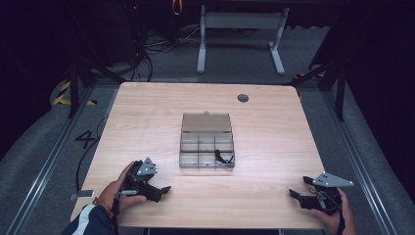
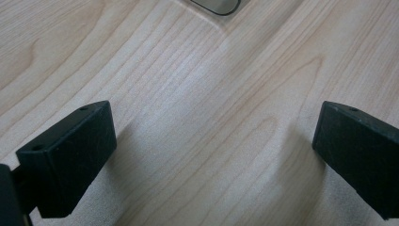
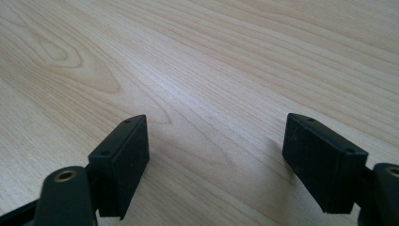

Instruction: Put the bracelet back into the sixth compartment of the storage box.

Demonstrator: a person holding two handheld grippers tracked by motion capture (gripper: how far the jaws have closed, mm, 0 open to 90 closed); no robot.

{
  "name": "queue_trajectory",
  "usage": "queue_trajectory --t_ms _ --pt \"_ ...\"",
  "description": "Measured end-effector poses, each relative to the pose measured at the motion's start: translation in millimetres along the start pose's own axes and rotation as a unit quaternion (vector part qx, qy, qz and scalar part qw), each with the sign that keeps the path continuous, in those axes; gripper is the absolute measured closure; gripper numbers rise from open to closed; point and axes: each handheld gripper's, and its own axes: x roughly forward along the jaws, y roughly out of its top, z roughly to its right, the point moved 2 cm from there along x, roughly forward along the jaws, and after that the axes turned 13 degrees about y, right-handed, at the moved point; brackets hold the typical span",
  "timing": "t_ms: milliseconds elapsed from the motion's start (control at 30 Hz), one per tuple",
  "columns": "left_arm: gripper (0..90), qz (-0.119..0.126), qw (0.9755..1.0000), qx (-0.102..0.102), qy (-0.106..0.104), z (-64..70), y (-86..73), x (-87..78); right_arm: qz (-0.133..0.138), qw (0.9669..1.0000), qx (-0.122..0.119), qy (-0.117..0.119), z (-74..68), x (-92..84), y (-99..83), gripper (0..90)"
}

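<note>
A clear plastic compartment box [image 1: 207, 147] lies in the middle of the wooden table [image 1: 147, 112], its lid [image 1: 206, 123] folded back on the far side. A small black item [image 1: 222, 156] rests in the box's near right compartment. My left gripper [image 1: 165, 190] rests on the table near the front left, pointing right, a little short of the box. Its jaws stand wide apart over bare wood [image 2: 211, 155], and a corner of the box [image 2: 216, 4] shows beyond them. My right gripper [image 1: 295, 192] sits near the front right corner, pointing left, open over bare wood [image 3: 214, 160].
A dark round cable hole [image 1: 243, 98] sits near the table's far right edge. Beyond the table are a white desk frame [image 1: 240, 34], cables on the floor and dark stands on both sides.
</note>
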Motion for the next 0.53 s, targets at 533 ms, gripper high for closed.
queue_trajectory --t_ms 533 --pt "0.6 -0.001 1.0000 -0.003 0.003 -0.1 0.0 0.0 0.000 1.0000 0.000 0.000 0.0 0.0 0.0 23.4"
